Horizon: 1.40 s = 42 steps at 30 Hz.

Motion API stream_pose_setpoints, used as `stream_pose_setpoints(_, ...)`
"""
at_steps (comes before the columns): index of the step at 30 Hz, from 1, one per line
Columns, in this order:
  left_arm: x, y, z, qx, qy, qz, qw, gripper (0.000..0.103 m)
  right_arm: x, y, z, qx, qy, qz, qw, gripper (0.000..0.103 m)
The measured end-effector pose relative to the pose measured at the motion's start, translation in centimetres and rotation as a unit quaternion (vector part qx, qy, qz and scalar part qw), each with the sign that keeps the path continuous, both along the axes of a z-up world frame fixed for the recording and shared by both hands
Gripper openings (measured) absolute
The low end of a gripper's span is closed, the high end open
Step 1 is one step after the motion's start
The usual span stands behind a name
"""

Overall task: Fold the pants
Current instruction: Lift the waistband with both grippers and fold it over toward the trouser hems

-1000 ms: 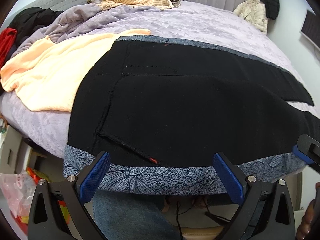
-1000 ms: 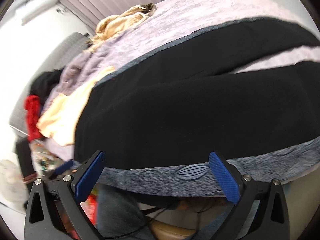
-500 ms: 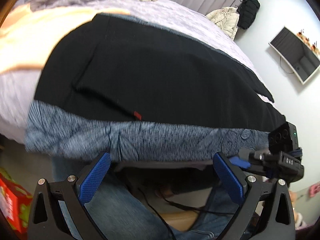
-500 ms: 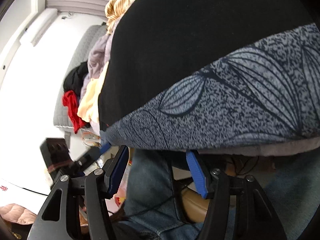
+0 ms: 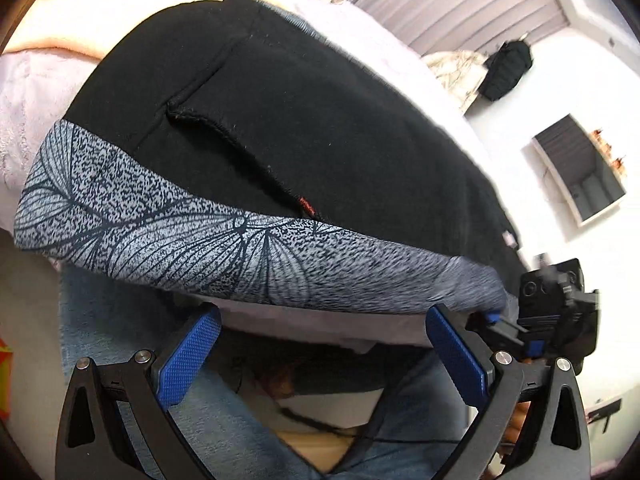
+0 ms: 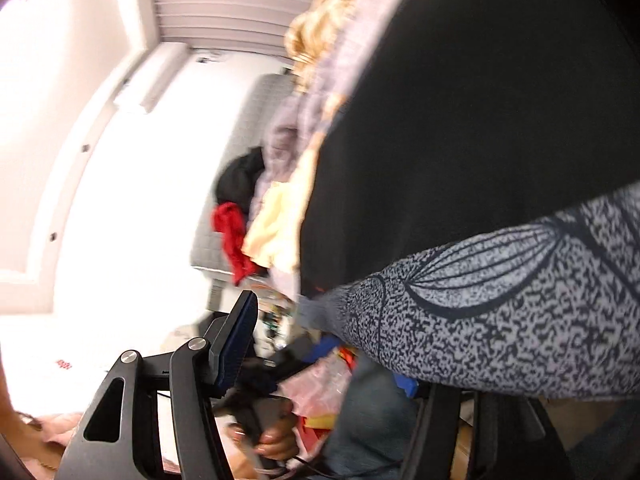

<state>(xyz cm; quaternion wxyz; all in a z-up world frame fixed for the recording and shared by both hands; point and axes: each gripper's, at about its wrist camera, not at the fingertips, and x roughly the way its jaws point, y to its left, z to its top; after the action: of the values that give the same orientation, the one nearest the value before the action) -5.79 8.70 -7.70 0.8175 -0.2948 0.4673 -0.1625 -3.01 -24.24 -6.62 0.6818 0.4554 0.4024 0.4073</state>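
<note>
Black pants (image 5: 320,120) with a grey leaf-print side stripe (image 5: 192,240) lie flat on the bed, the stripe along the near edge. My left gripper (image 5: 320,356) is open and empty just below that edge. My right gripper (image 5: 496,316) shows in the left wrist view at the stripe's right end, touching the cloth. In the right wrist view the stripe (image 6: 500,312) lies over the right gripper (image 6: 340,352); only the left finger (image 6: 236,344) shows and the other is hidden, so the grip is unclear.
The bed has a lilac cover (image 5: 24,80) with a peach garment (image 5: 80,20) to the left of the pants. A clothes pile (image 6: 232,208) lies by the headboard. A person's jeans-clad legs (image 5: 224,432) are right below the grippers. A wall screen (image 5: 580,172) hangs at right.
Both grippers have dropped to the bed's near edge and tilted. The right gripper has moved in onto the stripe's end, with cloth now over its jaws.
</note>
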Motion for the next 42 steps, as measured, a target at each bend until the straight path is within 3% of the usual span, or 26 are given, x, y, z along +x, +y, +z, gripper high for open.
stream_pose_setpoints(3, 0.5, -0.1, 0.8, -0.048, -0.030, 0.006, 0.9984, 0.103, 0.1, -0.3, 2.7, 0.012, -0.031, 0.005, 0.999, 0.066)
stream_pose_setpoints(5, 1.0, -0.4, 1.7, -0.055, -0.054, 0.015, 0.9969, 0.103, 0.0, -0.3, 3.4, 0.005, -0.038, 0.009, 0.999, 0.066)
stream_pose_setpoints(11, 2.0, 0.5, 4.2, -0.003, -0.089, 0.035, 0.9955, 0.103, -0.8, -1.5, 1.0, -0.009, 0.007, -0.005, 1.000, 0.066)
stream_pose_setpoints(14, 2.2, 0.2, 4.7, 0.039, -0.095, 0.022, 0.9944, 0.100, -1.3, -3.9, -1.3, -0.019, 0.038, -0.046, 0.998, 0.066)
stream_pose_setpoints(18, 2.5, -0.6, 5.0, 0.075, -0.091, 0.011, 0.9930, 0.100, -2.3, -8.8, -3.4, 0.007, 0.083, -0.113, 0.990, 0.062)
stream_pose_setpoints(19, 2.5, -1.1, 4.6, 0.083, -0.087, 0.011, 0.9927, 0.100, -2.7, -9.9, -3.7, 0.018, 0.091, -0.125, 0.988, 0.056)
stream_pose_setpoints(21, 2.8, -1.4, 4.5, 0.094, -0.075, 0.014, 0.9927, 0.100, -3.5, -11.6, -3.9, 0.028, 0.095, -0.143, 0.985, 0.033)
stream_pose_setpoints(22, 2.6, -1.4, 4.3, 0.095, -0.071, 0.017, 0.9928, 0.100, -3.7, -12.1, -3.7, 0.027, 0.095, -0.151, 0.984, 0.009)
stream_pose_setpoints(26, 3.6, -1.8, 6.3, 0.112, -0.083, 0.025, 0.9899, 0.100, -3.1, -12.1, 0.3, -0.041, 0.049, -0.162, 0.985, 0.008)
stream_pose_setpoints(28, 4.5, -2.4, 8.4, 0.149, -0.106, 0.031, 0.9825, 0.092, -1.6, -11.6, 4.3, -0.105, 0.000, -0.155, 0.982, 0.008)
stream_pose_setpoints(31, 6.6, -2.9, 10.9, 0.183, -0.142, 0.035, 0.9722, 0.083, 1.4, -11.7, 9.0, -0.147, -0.053, -0.136, 0.978, 0.008)
stream_pose_setpoints(36, 11.6, -2.5, 13.0, 0.185, -0.166, 0.035, 0.9680, 0.079, 7.9, -11.7, 14.2, -0.210, -0.086, -0.103, 0.968, 0.008)
stream_pose_setpoints(38, 14.7, -2.1, 13.3, 0.180, -0.168, 0.041, 0.9685, 0.079, 10.8, -10.6, 14.8, -0.238, -0.093, -0.090, 0.963, 0.008)
stream_pose_setpoints(40, 17.8, -1.3, 12.5, 0.164, -0.147, 0.051, 0.9741, 0.079, 14.3, -9.9, 14.3, -0.252, -0.078, -0.078, 0.961, 0.008)
stream_pose_setpoints(42, 20.9, -0.7, 11.2, 0.185, -0.135, 0.078, 0.9703, 0.079, 17.9, -10.0, 12.5, -0.258, -0.052, -0.070, 0.962, 0.008)
